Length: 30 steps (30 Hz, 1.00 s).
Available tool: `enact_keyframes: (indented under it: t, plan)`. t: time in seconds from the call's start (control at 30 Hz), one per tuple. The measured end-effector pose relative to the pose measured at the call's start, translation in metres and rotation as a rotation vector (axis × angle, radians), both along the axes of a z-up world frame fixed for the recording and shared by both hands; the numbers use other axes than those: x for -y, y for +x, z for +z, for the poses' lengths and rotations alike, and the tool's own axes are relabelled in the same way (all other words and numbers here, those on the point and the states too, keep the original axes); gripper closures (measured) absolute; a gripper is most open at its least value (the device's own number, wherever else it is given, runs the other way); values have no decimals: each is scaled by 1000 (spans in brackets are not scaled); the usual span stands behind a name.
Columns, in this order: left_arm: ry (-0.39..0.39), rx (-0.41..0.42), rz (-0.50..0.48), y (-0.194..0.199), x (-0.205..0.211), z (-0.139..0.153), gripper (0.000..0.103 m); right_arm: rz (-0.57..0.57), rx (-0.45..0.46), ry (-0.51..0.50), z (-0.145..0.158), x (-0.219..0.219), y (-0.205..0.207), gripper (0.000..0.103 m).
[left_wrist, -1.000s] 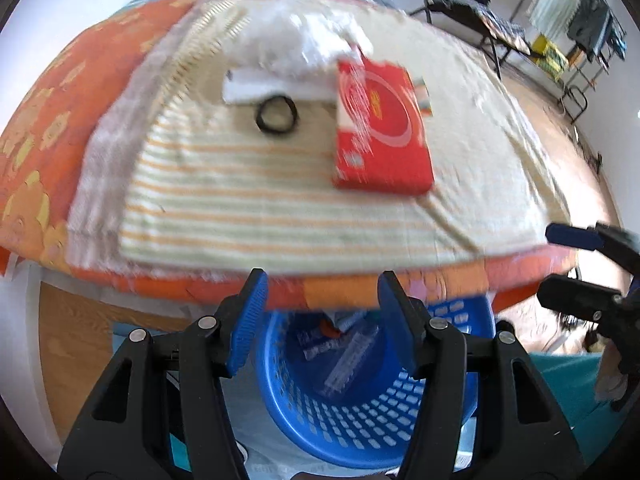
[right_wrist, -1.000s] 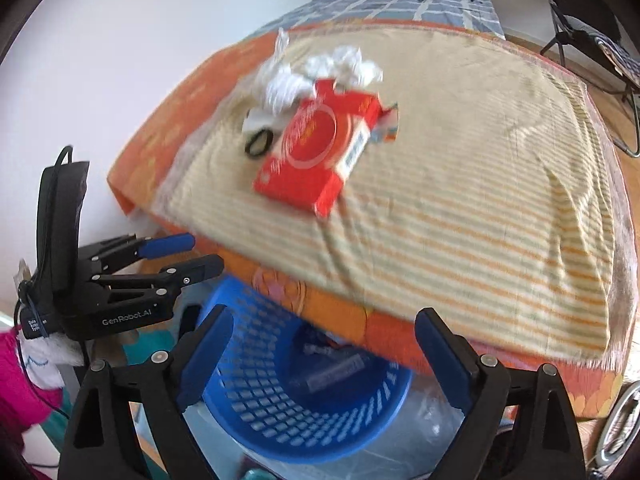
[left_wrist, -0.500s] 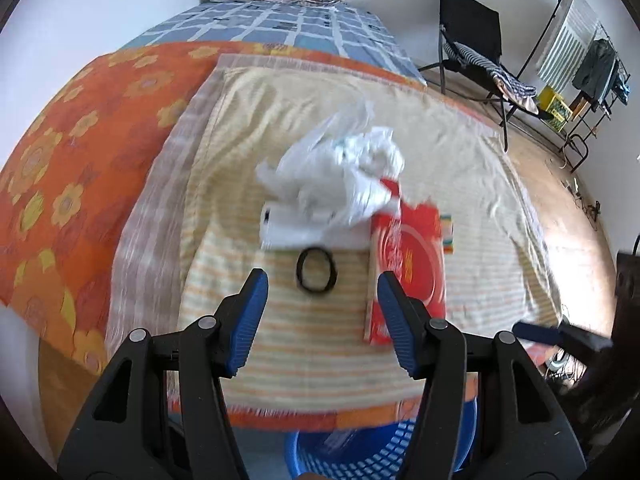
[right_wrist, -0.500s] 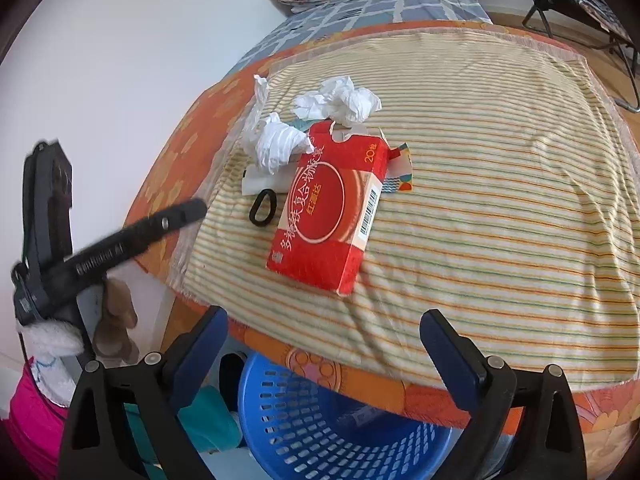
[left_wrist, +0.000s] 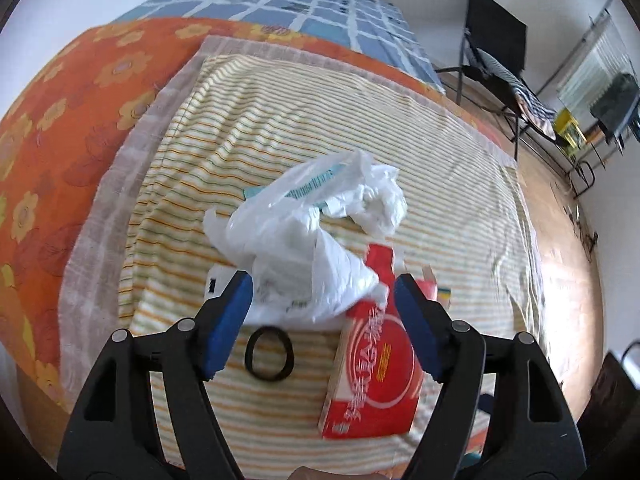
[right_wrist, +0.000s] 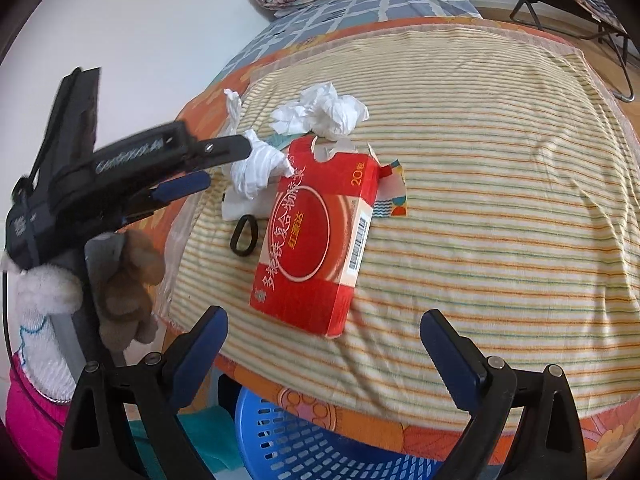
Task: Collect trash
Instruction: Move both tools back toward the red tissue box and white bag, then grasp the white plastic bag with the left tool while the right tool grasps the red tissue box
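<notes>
Striped bed cover (right_wrist: 500, 168) carries our trash: white bag (left_wrist: 296, 252) just behind red box (right_wrist: 316, 236). Left gripper (left_wrist: 320, 312), open and empty, straddles the bag; right gripper (right_wrist: 324, 344) hangs open, empty. Closing may snag the cover or nudge the box.

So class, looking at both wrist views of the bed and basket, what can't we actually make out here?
- Blue basket: right wrist view shows only part of it under the bed edge; contents hidden.
- White card: in the left wrist view, mostly under the white plastic bag.
- Red box: left wrist view, print blurred.
- Left gripper: blurred in the right wrist view.
</notes>
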<state>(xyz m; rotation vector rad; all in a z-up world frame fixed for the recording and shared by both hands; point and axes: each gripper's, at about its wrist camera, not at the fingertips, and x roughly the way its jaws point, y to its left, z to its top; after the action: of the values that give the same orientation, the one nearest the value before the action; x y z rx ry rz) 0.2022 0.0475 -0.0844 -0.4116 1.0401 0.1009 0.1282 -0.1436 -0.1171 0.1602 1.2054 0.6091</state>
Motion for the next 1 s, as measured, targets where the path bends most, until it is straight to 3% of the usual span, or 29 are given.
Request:
enact_keyframes:
  t: [0.3, 0.33, 0.4, 0.57, 0.77, 1.0]
  plan:
    - [17, -47, 3, 16, 2, -20, 28, -34, -16, -13, -11, -5, 12, 3]
    - [14, -40, 2, 16, 1, -21, 29, -39, -21, -12, -13, -7, 14, 3]
    - [12, -39, 1, 16, -2, -21, 48, -47, -29, -11, -16, -12, 18, 3]
    - [0, -29, 3, 15, -14, -22, 61, -78, -36, 2, -18, -21, 29, 3]
    - [-22, 10, 31, 10, -34, -10, 65, -153, -54, 12, -20, -34, 49, 2]
    - [-15, 44, 77, -1, -57, 2, 66, -209, -27, -75, -21, -57, 65, 2]
